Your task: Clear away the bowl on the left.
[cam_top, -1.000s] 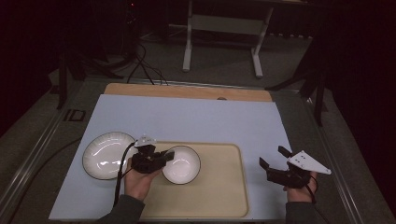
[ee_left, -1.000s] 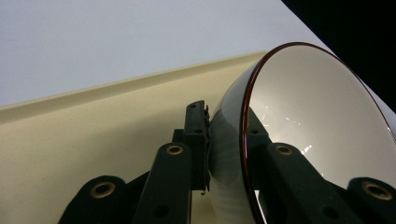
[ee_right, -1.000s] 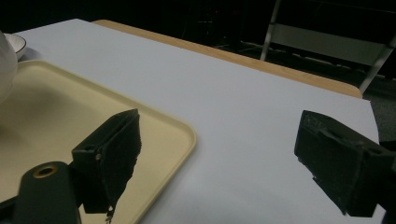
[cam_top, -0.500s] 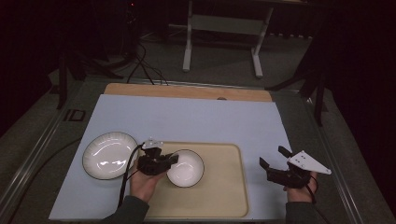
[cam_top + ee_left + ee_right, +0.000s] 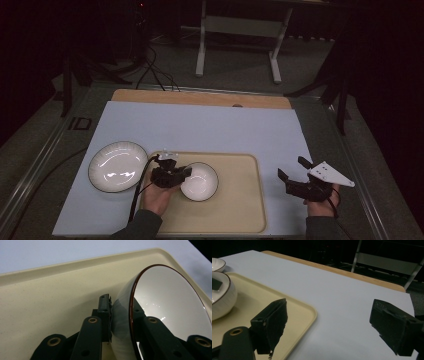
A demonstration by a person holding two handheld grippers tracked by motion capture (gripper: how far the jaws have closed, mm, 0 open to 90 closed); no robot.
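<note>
A white bowl [image 5: 200, 182] with a dark rim sits low at the left middle of the beige tray [image 5: 240, 210]. I cannot tell whether its base touches the tray. My left gripper [image 5: 176, 174] is shut on the bowl's left rim. In the left gripper view one jaw is outside the bowl [image 5: 172, 302] wall and the other inside, with the left gripper [image 5: 122, 308] over the tray [image 5: 50, 300]. My right gripper [image 5: 292, 168] is held open above the mat to the right of the tray. Nothing lies between the jaws of the right gripper [image 5: 328, 317].
A white ribbed plate [image 5: 118, 166] lies on the pale blue mat [image 5: 210, 130] just left of the tray. A wooden board edge [image 5: 200, 98] runs along the mat's far side. Cables and a table frame stand on the dark floor beyond.
The left gripper has carried the bowl a little toward the near side and lower over the tray. The right gripper has stayed put.
</note>
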